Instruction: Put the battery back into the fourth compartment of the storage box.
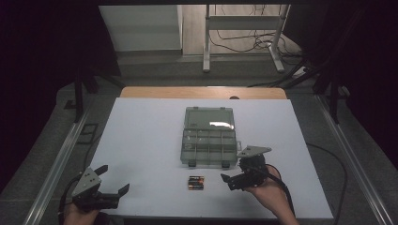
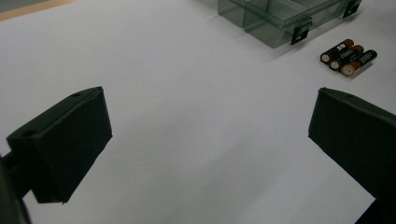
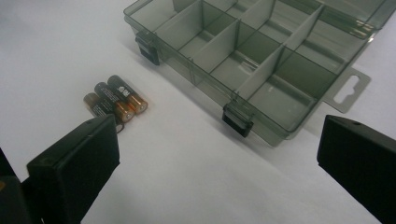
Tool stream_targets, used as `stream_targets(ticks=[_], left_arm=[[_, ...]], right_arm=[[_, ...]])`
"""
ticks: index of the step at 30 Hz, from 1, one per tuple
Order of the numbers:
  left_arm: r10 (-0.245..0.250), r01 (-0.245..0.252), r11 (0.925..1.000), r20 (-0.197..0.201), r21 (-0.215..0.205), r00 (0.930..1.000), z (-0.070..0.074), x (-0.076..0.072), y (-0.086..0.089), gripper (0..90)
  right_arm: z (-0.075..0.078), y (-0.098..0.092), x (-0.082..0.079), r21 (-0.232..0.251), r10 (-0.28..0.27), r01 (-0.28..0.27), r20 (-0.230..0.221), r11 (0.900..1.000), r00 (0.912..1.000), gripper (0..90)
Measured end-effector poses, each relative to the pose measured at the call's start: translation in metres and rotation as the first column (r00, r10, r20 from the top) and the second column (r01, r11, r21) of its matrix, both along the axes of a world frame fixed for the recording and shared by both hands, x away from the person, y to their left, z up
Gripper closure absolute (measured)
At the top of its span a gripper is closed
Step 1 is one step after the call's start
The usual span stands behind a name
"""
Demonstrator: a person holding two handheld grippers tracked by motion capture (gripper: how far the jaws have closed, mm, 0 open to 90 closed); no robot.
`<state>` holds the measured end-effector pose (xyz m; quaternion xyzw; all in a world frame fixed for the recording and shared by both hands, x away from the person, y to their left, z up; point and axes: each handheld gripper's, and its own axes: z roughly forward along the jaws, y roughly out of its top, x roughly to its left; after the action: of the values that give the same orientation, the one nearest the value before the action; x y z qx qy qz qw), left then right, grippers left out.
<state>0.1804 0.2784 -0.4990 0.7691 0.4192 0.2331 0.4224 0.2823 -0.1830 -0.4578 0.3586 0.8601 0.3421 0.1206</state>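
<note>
While nothing is yet gripped, the step in hand is judged to be the approach to the batteries (image 1: 196, 182), which are seen in the high view lying side by side on the white bench (image 1: 141, 140), just in front of the open compartment box (image 1: 208, 140). The right tongs (image 1: 233, 180) are held near the batteries, on their right, with the jaws spread and nothing between them. The left tongs (image 1: 114, 179) are held well apart at the near left corner, likewise spread wide and holding nothing.

Seen in the left gripper view, 3 batteries (image 2: 348, 57) lie far off beyond the wide-spread jaws, beside a latch of the box (image 2: 275, 21).

Seen in the right gripper view, the batteries (image 3: 115, 103) lie just beyond the left jaw, and the box (image 3: 261, 60) is shown with its lid back and its divided compartments bare. The jaws are wide apart and grip nothing.

For the next move, the right tongs would probably need to be swung toward the batteries so that 1 cell is brought between the jaws, then closed across its body. Because the cells touch, care is called for so that only 1 is taken.
</note>
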Motion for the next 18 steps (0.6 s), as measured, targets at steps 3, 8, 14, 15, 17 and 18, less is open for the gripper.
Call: stream_targets(ticks=[3, 8, 14, 15, 17, 18], left_arm=[[-0.001, 0.001, 1.0, 0.0, 0.0, 1.0, 0.0, 0.0, 0.0, 0.3], [-0.003, 0.003, 1.0, -0.001, 0.0, 1.0, 0.0, 0.0, 0.0, 0.3], [-0.005, 0.005, 1.0, 0.001, 0.005, 1.0, 0.0, 0.0, -0.001, 0.3], [-0.005, 0.005, 1.0, 0.003, 0.005, 1.0, 0.0, 0.0, -0.001, 0.3], [-0.006, 0.006, 1.0, 0.003, 0.006, 1.0, 0.0, 0.0, -0.001, 0.3], [-0.006, 0.006, 1.0, 0.003, 0.006, 1.0, 0.0, 0.0, -0.001, 0.3]], right_arm=[[-0.001, 0.003, 0.002, -0.005, 0.006, -0.006, -0.012, 1.0, 0.9999, 0.0], [-0.003, 0.011, 0.006, -0.03, 0.028, -0.029, -0.03, 0.999, 0.9991, 0.0], [-0.004, 0.023, 0.01, -0.06, 0.045, -0.048, -0.048, 0.997, 0.9978, 0.0], [-0.004, 0.025, 0.01, -0.062, 0.045, -0.048, -0.051, 0.997, 0.9977, 0.0], [-0.005, 0.029, 0.012, -0.069, 0.043, -0.047, -0.062, 0.997, 0.9971, 0.0], [-0.005, 0.032, 0.013, -0.074, 0.049, -0.054, -0.066, 0.996, 0.9966, 1.2]])
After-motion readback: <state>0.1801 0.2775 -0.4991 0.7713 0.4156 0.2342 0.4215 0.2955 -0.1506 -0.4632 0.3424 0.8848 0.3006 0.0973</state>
